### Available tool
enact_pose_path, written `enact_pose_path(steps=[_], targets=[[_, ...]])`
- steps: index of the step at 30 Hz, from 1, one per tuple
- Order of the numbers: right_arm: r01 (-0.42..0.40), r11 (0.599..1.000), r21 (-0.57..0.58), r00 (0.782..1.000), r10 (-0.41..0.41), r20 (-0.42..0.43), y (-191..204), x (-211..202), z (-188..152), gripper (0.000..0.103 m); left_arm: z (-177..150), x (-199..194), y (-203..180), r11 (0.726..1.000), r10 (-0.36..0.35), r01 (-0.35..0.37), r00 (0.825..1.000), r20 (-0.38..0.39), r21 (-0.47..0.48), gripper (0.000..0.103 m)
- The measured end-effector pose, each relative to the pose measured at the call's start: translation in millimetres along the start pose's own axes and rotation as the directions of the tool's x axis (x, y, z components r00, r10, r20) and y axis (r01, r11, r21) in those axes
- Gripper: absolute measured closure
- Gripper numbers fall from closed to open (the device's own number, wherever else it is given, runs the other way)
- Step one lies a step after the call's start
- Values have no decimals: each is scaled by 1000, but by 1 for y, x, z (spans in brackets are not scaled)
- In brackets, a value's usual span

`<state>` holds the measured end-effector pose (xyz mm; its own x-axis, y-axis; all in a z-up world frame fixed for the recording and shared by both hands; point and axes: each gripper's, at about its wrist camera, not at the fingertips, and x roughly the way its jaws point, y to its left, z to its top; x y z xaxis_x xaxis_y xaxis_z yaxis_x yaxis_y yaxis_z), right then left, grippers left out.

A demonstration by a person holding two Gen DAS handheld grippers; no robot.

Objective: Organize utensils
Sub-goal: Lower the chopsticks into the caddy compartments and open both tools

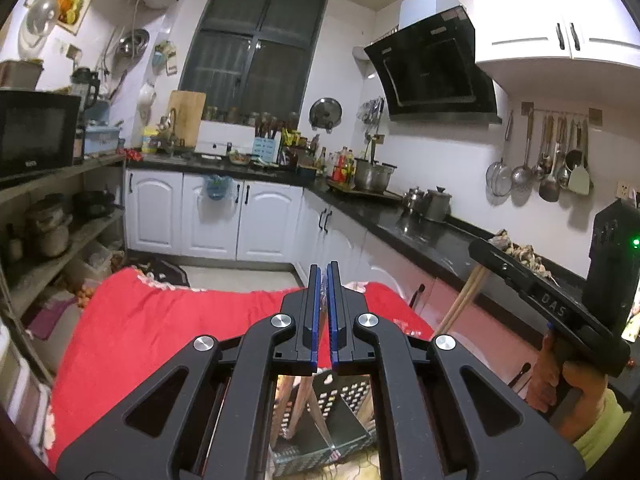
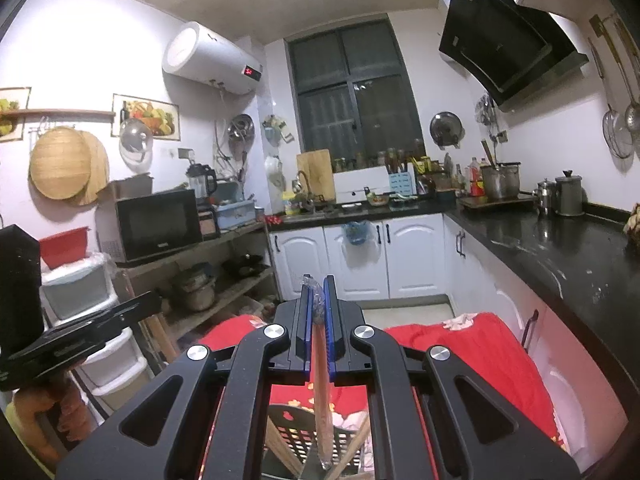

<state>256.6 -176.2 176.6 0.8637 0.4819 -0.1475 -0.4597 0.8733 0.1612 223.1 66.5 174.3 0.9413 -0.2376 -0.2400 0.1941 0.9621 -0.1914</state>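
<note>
**Both claws closed, a wrapped utensil in each, above the basket**

Your right gripper (image 2: 318, 304) is pinching a long, reddish-brown utensil in clear wrap (image 2: 321, 392). It stands nearly upright between the blue pads: the crinkled tip of the wrap pokes out at 12 o'clock above the fingertips, and the shaft drops toward 6 o'clock, down into a dark slotted basket (image 2: 304, 436) directly below the claw. Wooden sticks (image 2: 280, 450) lean in that basket at about 7 o'clock from the shaft.

Your left gripper (image 1: 325, 280) has its jaws pressed together, with a thin strip of clear wrap (image 1: 324, 298) caught between the pads; what it covers cannot be told from this view. Beneath this claw, at 6 o'clock, wooden handles (image 1: 304, 404) stand in the same basket (image 1: 344, 400), which sits on the red cloth (image 1: 160, 320).

From the left wrist camera, your right hand (image 1: 560, 380) appears at 3 o'clock, with wooden sticks hanging below its gripper.
</note>
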Motion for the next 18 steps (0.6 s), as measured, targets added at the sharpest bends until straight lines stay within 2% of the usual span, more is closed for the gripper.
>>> enact_pose_path(steps=[8, 10, 11, 12, 16, 18], targets=[[12, 1000, 23, 999, -11, -52, -4, 15, -22, 96, -27, 19, 9, 1000, -10, 8, 998, -65, -27, 101], [14, 1000, 25, 997, -12, -74, -4, 18, -27, 78, -31, 23, 11, 999, -8, 5, 997, -75, -35, 101], [19, 999, 27, 997, -17, -77, -4, 18, -30, 57, -33, 24, 11, 999, -8, 5, 997, -82, -36, 101], [22, 999, 25, 997, -20, -79, -5, 18, -32, 55, -35, 25, 12, 999, -7, 4, 996, -90, -37, 98], [31, 999, 8, 994, -30, -108, -4, 17, -40, 53, -42, 26, 16, 999, 6, -10, 994, -106, -43, 64], [35, 999, 15, 992, -33, -118, -6, 15, -42, 48, -43, 23, 16, 999, 9, -13, 995, -102, -41, 56]])
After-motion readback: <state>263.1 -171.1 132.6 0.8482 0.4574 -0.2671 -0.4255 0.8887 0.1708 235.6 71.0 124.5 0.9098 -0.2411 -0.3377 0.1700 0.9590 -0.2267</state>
